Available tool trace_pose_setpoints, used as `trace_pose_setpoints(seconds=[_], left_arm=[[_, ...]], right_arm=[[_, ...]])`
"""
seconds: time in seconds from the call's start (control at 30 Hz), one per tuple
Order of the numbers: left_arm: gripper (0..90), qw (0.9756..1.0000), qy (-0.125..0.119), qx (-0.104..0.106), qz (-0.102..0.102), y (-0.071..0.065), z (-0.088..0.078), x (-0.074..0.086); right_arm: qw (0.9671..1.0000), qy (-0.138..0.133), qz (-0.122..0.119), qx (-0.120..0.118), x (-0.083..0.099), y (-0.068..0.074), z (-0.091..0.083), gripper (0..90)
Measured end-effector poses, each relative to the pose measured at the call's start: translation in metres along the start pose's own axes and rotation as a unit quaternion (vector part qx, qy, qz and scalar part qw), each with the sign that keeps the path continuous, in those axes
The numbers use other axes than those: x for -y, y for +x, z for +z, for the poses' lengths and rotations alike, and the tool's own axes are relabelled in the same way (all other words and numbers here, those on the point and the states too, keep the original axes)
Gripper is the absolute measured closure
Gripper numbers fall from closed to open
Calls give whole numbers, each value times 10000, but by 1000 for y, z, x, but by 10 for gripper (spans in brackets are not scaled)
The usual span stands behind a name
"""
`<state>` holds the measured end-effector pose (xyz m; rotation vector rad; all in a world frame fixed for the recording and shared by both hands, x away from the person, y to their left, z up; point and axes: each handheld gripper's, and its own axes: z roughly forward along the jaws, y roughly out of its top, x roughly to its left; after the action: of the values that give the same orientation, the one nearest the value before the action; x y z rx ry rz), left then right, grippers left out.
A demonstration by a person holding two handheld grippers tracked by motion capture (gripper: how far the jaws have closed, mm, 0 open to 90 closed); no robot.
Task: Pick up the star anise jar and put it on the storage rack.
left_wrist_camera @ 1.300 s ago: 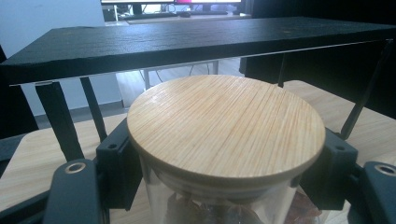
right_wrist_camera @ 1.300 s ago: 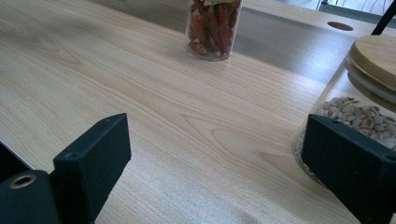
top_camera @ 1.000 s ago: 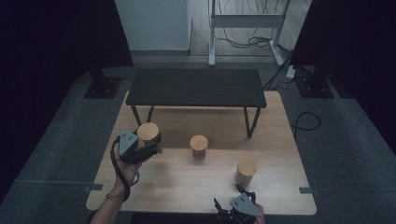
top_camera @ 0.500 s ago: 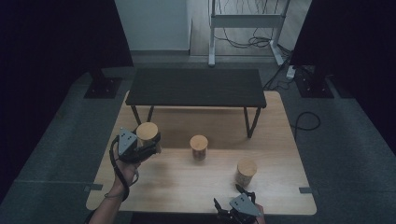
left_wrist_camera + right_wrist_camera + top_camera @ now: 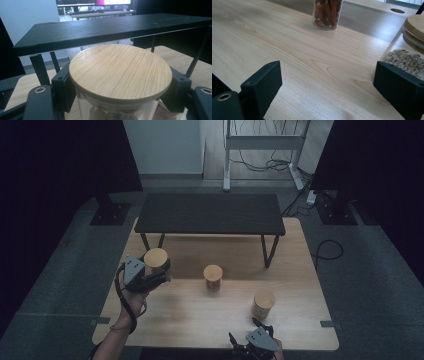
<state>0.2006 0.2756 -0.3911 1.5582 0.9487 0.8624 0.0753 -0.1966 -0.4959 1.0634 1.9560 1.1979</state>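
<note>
My left gripper (image 5: pixel 158 271) is shut on a glass jar with a round bamboo lid (image 5: pixel 156 259), just in front of the left end of the low black bench (image 5: pixel 210 213). In the left gripper view the pads (image 5: pixel 63 87) press on both sides of this jar (image 5: pixel 120 72), just under its lid. My right gripper (image 5: pixel 252 341) stands open at the table's front edge with nothing between its jaws. In the right gripper view, a jar of pale nuts (image 5: pixel 409 50) stands just beyond the right jaw and a jar of red pieces (image 5: pixel 327 13) farther off.
A second lidded jar (image 5: pixel 213 278) stands mid-table and a third (image 5: pixel 263 304) at the front right, both on the light wooden table (image 5: pixel 190 320). The black bench spans the table's back half on thin legs. Dark floor and cables surround the table.
</note>
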Motion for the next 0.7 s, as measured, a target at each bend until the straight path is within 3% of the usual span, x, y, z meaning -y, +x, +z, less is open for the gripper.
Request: trace_pose_setpoints(seconds=[0.7], left_arm=[[261, 9999, -114, -68, 94, -1, 2, -22]], right_arm=[[10000, -6, -7, 2, 0, 0, 0, 79]])
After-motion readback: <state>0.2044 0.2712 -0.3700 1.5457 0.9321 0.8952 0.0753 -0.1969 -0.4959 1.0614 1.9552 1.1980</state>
